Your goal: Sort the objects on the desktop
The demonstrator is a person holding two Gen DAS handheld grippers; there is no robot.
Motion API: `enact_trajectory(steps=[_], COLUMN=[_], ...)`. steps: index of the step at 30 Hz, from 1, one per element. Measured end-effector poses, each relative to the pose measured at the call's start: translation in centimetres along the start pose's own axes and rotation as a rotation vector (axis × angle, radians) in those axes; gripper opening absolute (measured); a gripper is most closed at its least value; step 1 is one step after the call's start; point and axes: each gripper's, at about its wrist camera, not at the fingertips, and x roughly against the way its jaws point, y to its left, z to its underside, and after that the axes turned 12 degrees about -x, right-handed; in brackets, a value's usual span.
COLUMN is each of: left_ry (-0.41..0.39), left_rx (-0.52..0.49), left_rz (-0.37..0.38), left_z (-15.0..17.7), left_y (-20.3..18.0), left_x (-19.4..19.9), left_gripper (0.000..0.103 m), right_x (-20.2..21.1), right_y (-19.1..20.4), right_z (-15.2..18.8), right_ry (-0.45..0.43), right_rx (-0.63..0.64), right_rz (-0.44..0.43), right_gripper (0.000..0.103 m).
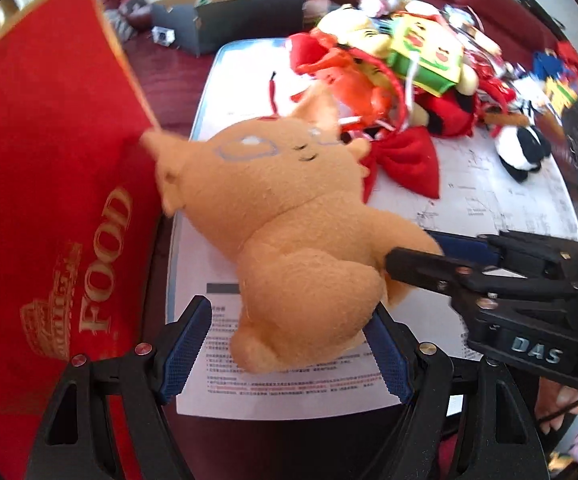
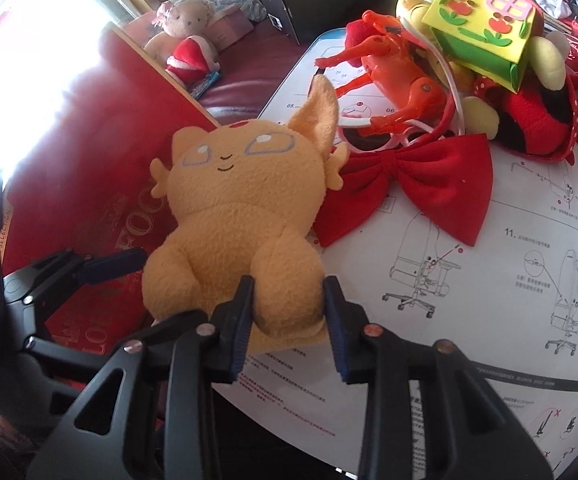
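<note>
Orange plush toy (image 2: 237,216) lying on the instruction sheet (image 2: 489,280), its lower body sitting between the right claw's (image 2: 287,312) pads

The toy's long axis is running from the head, far from the right claw and up against the red food bag (image 1: 49,200), down to the legs, which are lying nearest that claw; its pads are pressing in on one leg, so it is holding the toy narrowly. The left claw (image 1: 289,356) is standing wide around the toy's bottom end, its pads flanking it without squeezing. Beyond the toy's head, the red bow (image 2: 409,184) is lying just beside it, with the toy pile further off. The toy is looking soft and fuzzy, with big pointed ears, pale drawn eyes and a small smile
</note>
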Motion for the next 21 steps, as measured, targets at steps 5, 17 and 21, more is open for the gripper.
enact_trajectory(steps=[5,17,21], left_ry=[-0.034,-0.114,-0.084], left_rx=[0.031,-0.013,-0.083], left_rz=[-0.018,-0.015,-0.037], left_z=[0.9,1.1,1.3], left_y=[1.0,1.4,-0.3], left_x=[0.5,1.8,0.8], left_gripper=[0.077,0.074,0.074], right_x=[-0.2,-0.6,-0.7], right_y=[0.8,1.1,1.0], right_z=[0.2,0.3,0.2], right_ry=[0.011,0.03,0.037], right_rx=[0.014,0.002,-0.009], right_rz=[-0.003,0.006,0.004], right_gripper=[0.036,0.038,0.038])
